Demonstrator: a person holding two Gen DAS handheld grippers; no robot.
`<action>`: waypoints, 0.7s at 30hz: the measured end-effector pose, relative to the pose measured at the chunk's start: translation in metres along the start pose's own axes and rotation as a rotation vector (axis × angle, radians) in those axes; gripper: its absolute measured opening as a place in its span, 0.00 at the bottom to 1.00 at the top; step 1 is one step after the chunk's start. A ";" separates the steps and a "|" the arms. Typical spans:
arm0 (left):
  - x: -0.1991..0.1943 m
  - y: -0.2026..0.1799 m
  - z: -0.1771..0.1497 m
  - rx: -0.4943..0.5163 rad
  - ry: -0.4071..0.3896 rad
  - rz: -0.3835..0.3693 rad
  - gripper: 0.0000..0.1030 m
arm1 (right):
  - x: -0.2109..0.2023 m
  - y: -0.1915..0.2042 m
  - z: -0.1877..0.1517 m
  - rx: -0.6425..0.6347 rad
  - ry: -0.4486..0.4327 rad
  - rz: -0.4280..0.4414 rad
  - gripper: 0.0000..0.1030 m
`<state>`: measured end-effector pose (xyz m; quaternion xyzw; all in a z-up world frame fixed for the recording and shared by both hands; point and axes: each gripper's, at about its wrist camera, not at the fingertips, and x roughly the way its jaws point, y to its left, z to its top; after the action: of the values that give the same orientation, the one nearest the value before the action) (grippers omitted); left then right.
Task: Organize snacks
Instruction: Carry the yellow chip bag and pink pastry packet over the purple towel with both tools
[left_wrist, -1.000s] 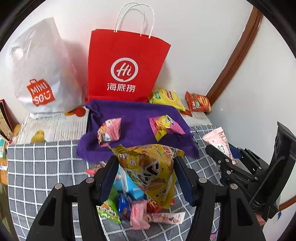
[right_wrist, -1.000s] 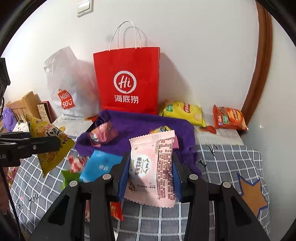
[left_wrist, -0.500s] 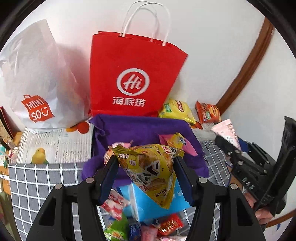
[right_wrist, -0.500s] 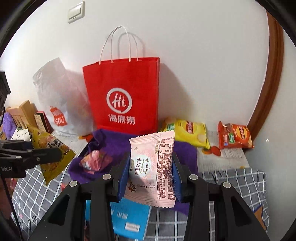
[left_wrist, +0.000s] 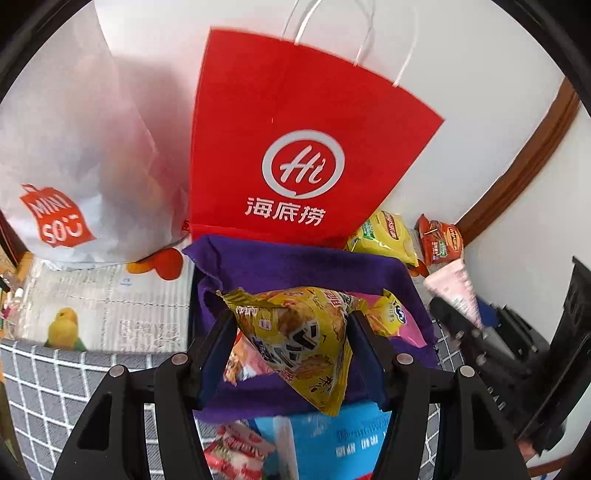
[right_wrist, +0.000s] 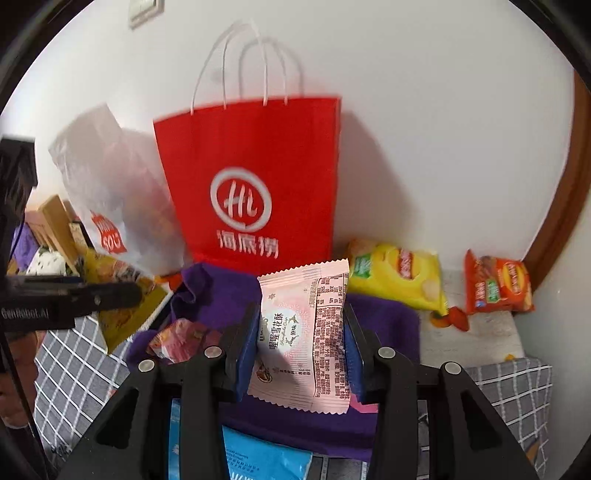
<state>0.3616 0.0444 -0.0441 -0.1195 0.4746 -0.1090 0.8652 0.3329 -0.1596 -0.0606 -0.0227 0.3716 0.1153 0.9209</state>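
Snacks are in both grippers: the left gripper (left_wrist: 291, 345) is clamped on a yellow packet (left_wrist: 299, 339), its blue pads pressing the packet's sides so it hangs tip-down between them, and the right gripper (right_wrist: 299, 350) is clamped on a pink packet (right_wrist: 304, 334), held upright with its printed back facing the camera. Both packets hang above a purple cloth (left_wrist: 295, 266) spread on the grey checked tabletop (left_wrist: 44, 387). On the cloth lie two more snacks — a pink-and-yellow one (left_wrist: 391, 317) just right of the yellow packet in the left view, and a reddish-pink one (right_wrist: 183, 338) left of the right gripper. A blue packet (left_wrist: 340, 439) and a red-and-white sweet (left_wrist: 236, 450) lie at the cloth's near edge. Behind the cloth a red paper bag (left_wrist: 295, 147) stands against the wall, touching a white plastic bag (left_wrist: 74, 155) on its left. To the right of the red bag sit a yellow chip bag (right_wrist: 399, 277) and an orange chip bag (right_wrist: 496, 286) — close together near the corner.
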 end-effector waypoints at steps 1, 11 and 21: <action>0.007 0.001 0.001 -0.003 0.008 -0.004 0.58 | 0.008 0.000 -0.002 -0.008 0.024 0.003 0.40; 0.056 0.011 0.000 -0.010 0.088 -0.016 0.58 | 0.043 -0.004 -0.013 -0.027 0.107 0.052 0.40; 0.078 0.016 -0.006 -0.021 0.148 -0.030 0.58 | 0.072 -0.004 -0.024 -0.022 0.186 0.025 0.41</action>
<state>0.3991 0.0351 -0.1144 -0.1272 0.5364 -0.1255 0.8249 0.3682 -0.1525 -0.1279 -0.0385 0.4544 0.1284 0.8807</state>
